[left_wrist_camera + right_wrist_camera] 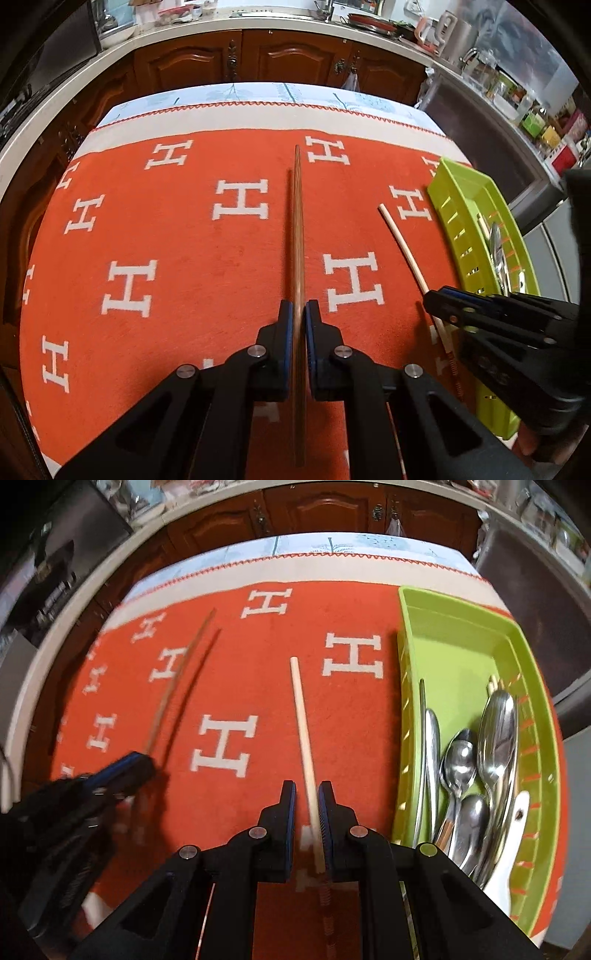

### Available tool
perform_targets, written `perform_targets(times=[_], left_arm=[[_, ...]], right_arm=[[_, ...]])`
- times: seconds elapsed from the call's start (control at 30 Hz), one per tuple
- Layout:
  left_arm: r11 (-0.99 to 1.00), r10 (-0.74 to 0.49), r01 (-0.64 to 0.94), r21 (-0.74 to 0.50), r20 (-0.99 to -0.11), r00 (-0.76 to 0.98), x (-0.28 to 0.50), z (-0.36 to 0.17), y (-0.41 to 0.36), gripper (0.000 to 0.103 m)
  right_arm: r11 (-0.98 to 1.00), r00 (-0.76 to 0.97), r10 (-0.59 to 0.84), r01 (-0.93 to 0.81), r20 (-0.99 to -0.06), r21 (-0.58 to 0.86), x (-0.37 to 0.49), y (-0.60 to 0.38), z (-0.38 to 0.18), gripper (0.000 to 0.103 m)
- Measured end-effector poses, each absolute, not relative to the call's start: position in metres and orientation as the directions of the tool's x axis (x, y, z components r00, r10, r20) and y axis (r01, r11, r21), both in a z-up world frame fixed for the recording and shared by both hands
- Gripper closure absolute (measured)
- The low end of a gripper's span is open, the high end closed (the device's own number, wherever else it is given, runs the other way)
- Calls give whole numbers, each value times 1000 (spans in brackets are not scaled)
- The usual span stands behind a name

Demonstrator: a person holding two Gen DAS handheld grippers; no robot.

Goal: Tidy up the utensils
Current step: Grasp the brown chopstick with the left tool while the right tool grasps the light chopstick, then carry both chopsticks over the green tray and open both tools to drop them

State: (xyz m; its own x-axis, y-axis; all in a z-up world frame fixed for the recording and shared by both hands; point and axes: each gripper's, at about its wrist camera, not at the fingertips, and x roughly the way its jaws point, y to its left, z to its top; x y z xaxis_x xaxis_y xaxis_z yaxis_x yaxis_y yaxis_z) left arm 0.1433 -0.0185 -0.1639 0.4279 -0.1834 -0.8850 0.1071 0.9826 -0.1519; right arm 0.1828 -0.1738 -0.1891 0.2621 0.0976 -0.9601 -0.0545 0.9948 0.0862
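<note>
Left gripper (299, 314) is clamped on the brown chopstick (297, 229), right gripper (307, 794) pinches the pale chopstick (301, 716), so I'd swing both level toward the green tray (458, 653) at three o'clock, clear of its spoons (495, 731).

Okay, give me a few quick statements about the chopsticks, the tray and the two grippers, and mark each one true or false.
1. The left gripper is shut on a dark chopstick. True.
2. The green tray is empty. False: spoons lie in it.
3. The pale chopstick runs between the right gripper's fingers. True.
4. The tray sits on bare wood. False: it sits on an orange cloth with white H marks.
</note>
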Motion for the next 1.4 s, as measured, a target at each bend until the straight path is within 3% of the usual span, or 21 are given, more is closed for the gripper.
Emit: perform_targets(times=[0.27, 0.47, 0.6, 1.1, 1.4], left_arm=[[979, -206, 93, -184, -877, 434, 144, -156, -5, 99], [975, -222, 89, -203, -873, 435, 143, -154, -1, 99], [971, -237, 91, -219, -869, 435, 141, -151, -2, 99], [940, -342, 158, -303, -850, 402, 124, -130, -26, 99], [884, -465, 222, -412, -823, 325, 116, -107, -71, 99]], right_arm=[[990, 219, -7, -139, -976, -39, 201, -151, -198, 90], [990, 176, -7, -136, -984, -31, 214, -148, -202, 90], [988, 143, 104, -129, -984, 86, 224, -152, -204, 97], [901, 265, 422, -21, -867, 433, 178, -200, -160, 98], [882, 418, 393, 82, -819, 465, 133, -267, -103, 98]])
